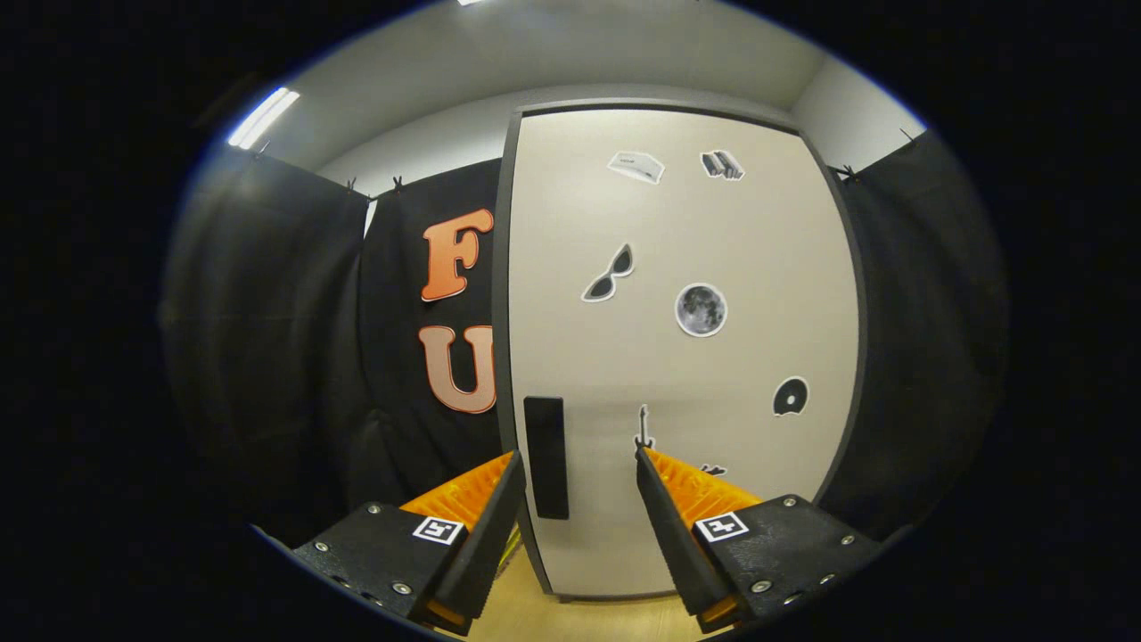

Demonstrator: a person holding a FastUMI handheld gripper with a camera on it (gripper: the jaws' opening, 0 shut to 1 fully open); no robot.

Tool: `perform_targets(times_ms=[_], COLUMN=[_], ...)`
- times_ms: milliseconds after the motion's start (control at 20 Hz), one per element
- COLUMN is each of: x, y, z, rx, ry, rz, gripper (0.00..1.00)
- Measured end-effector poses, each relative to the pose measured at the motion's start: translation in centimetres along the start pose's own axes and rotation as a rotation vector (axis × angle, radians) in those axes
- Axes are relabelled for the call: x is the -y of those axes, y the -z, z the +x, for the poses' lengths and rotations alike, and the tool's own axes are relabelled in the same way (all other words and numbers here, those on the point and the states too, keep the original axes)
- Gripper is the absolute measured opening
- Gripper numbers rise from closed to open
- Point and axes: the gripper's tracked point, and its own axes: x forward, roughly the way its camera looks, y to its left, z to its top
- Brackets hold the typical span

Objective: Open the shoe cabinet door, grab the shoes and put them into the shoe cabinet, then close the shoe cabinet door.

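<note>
Standing right in front of the gripper (579, 459) is the cabinet (677, 357), tall and pale, with a dark frame around it. Its door (758, 267) is shut flat. It fills the space from the floor up to near the ceiling.

The gripper is open. Its two fingers (495, 517) are spread wide and hold nothing. They point straight at the lower part of the door. Whether the tips touch the door, I cannot tell.

A dark handle (545, 456) sits on the door near its left edge. It is a long, thin bar that stands upright. In the view it shows in the gap between the two fingers, closer to the left one.

Little stickers are stuck on the door. There is a pair of sunglasses (610, 273), a round moon (701, 309), and a dark round one (790, 396) lower on the right. A small guitar (643, 428) shows just above the right finger tip. Two more stickers sit near the top of the door, too small to make out well.

Black cloth (267, 339) hangs on both sides of the cabinet. The floor (570, 620) under the gripper is light wood. A long lamp (263, 116) glows on the ceiling up to the left.
</note>
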Motion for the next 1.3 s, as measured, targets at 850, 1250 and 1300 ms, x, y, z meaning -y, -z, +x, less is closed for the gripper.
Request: perform_targets(times_ms=[850,1250,1300], x=[5.2,4.9,4.9], y=[-1.3,-1.1,-1.0], z=[-18.4,-20.1,-20.1], rx=[0.044,0.039,0.034], ry=[0.185,0.183,0.183], rz=[0.023,0.031,0.027], gripper=[0.93,0.93,0.93])
